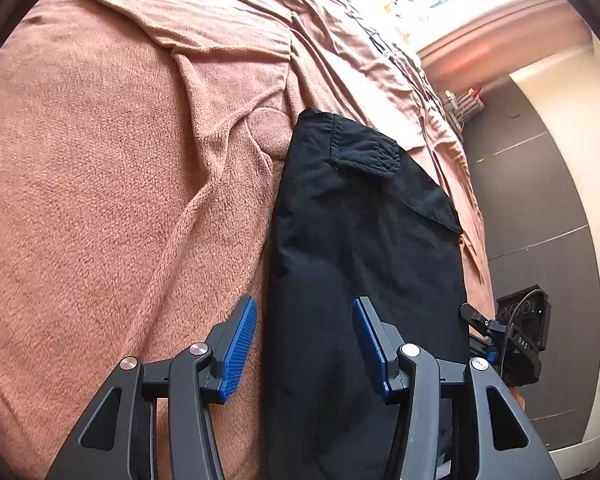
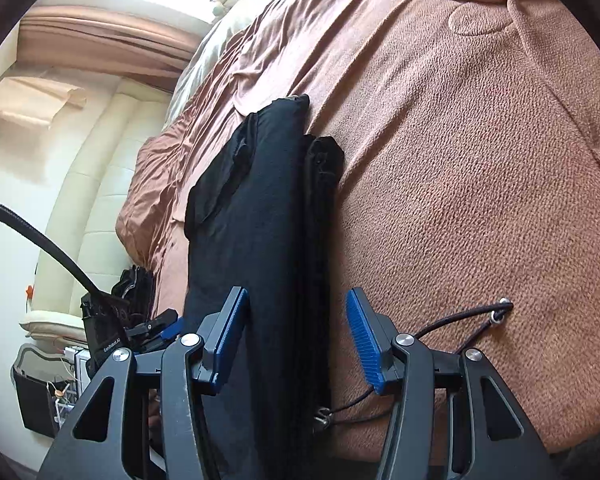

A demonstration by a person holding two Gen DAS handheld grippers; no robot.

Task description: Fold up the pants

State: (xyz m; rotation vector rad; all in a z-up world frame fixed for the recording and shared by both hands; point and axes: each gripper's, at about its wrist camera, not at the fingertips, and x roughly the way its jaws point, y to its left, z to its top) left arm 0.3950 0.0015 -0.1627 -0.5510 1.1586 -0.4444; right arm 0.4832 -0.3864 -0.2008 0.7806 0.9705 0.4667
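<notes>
Your pants (image 1: 360, 260) lie on the bed (image 1: 100, 180), a long strip running straight away from you. Left tool (image 1: 304, 344) straddles one edge, right tool (image 2: 296, 336) the other; both wide, empty, equally near.

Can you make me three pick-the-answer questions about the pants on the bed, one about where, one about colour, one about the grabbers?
1. Where do the pants lie?
A. on the brown blanket
B. on the floor
C. on a chair

2. What colour are the gripper pads?
A. red
B. blue
C. green

3. How are the left gripper and right gripper?
A. both shut on cloth
B. one open, one shut
C. both open

Answers: 1 A, the blanket shows all round the pants. 2 B, all four pads are blue. 3 C, wide gaps between the fingers, nothing pinched.
</notes>
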